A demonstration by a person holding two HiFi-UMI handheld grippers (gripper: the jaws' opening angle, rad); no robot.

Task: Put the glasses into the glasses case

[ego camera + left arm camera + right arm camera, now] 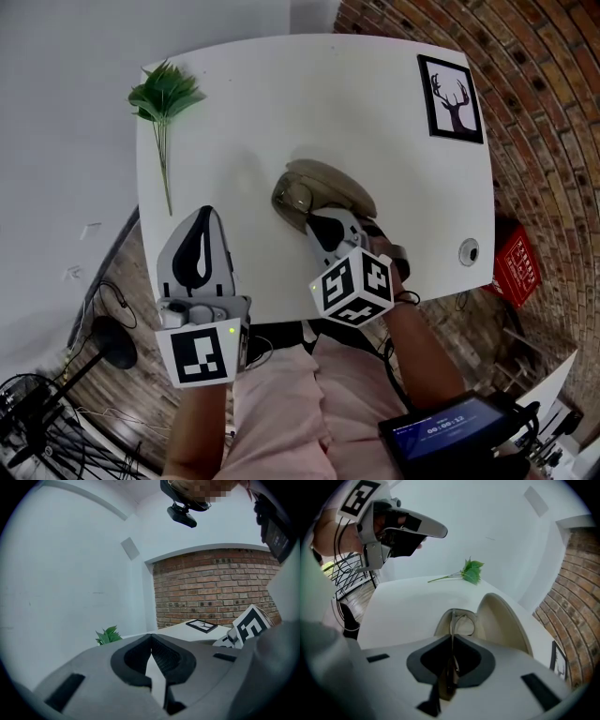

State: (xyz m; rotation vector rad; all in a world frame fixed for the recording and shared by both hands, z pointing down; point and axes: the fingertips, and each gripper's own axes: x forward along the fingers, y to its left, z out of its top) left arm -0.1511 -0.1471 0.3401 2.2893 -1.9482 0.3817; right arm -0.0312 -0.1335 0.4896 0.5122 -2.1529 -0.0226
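The beige glasses case (323, 187) lies open in the middle of the white table (244, 122), its lid (506, 618) raised to the right in the right gripper view. My right gripper (309, 223) reaches down over the case's near end. Its jaws (451, 637) are shut on the thin frame of the glasses (462, 624), one lens poking into the case's tray. The left gripper (202, 214) hovers over the table's near left part, apart from the case. Its tips (151, 638) meet with nothing between them.
A green plant sprig (164, 94) lies at the far left corner, a framed deer picture (450, 97) at the far right. A small round object (468, 250) sits near the right edge. A red box (514, 264) stands on the floor beyond it.
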